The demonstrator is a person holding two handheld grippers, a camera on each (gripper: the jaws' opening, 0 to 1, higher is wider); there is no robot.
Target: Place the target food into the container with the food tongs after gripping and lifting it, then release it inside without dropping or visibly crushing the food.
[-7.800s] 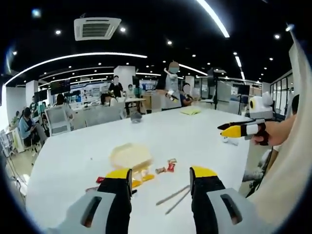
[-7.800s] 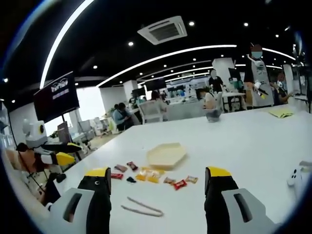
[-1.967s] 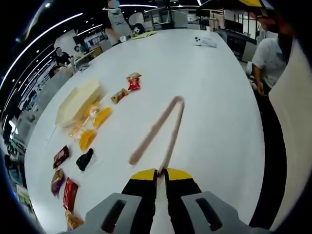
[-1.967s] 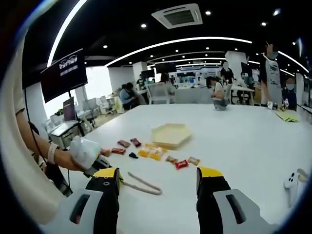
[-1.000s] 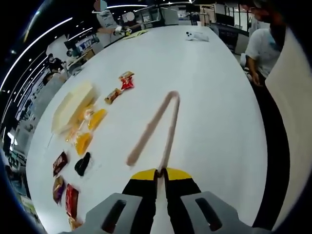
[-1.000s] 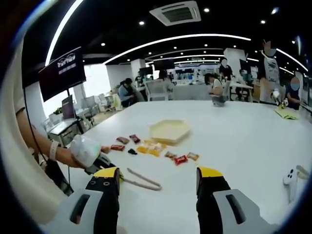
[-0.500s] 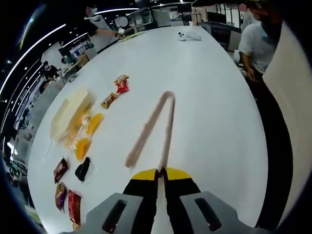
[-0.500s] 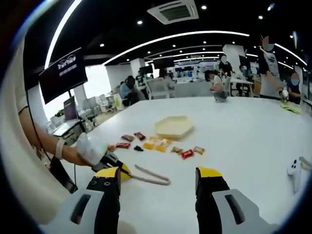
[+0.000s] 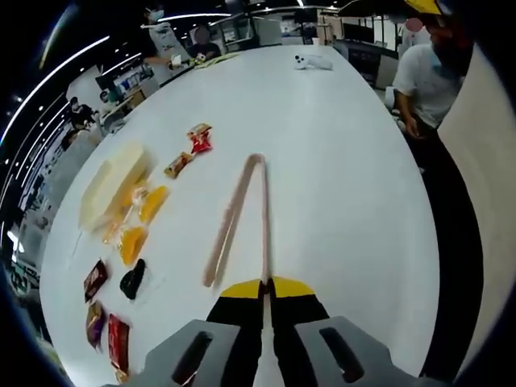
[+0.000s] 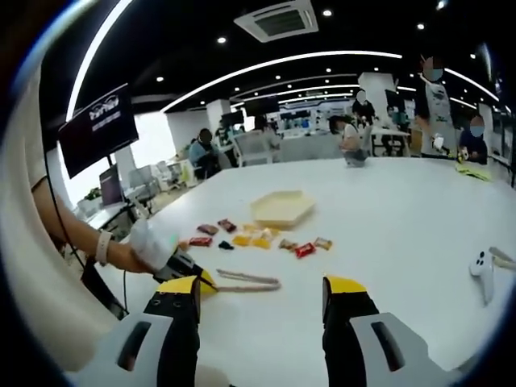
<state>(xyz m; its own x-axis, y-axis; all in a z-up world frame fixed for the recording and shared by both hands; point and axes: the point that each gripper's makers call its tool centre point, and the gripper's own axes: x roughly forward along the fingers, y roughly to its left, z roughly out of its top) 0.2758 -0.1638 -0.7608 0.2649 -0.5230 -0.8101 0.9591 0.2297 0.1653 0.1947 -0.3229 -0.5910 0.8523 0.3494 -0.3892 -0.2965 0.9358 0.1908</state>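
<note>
My left gripper (image 9: 264, 285) is shut on the end of one arm of the pinkish food tongs (image 9: 260, 210). The tongs spread in a V, with the hinge pointing away over the white table (image 9: 339, 161). The pale yellow container (image 9: 113, 179) lies far left, with wrapped snacks beside it: orange packets (image 9: 151, 202), a red one (image 9: 199, 142) and a black one (image 9: 131, 279). In the right gripper view a gloved hand (image 10: 149, 244) holds the left gripper (image 10: 193, 282) with the tongs (image 10: 248, 280). Beyond them sits the hexagonal container (image 10: 282, 208). My right gripper (image 10: 258, 295) is open and holds nothing.
A white controller (image 9: 310, 60) lies at the table's far end, and it sits near the table's right side in the right gripper view (image 10: 481, 264). A person (image 9: 419, 81) sits by the table edge. More people, desks and chairs fill the room beyond.
The tongs, held by the left gripper, have swung a little: their hinge end now sits further left in the left gripper view and lies more level in the right gripper view.
</note>
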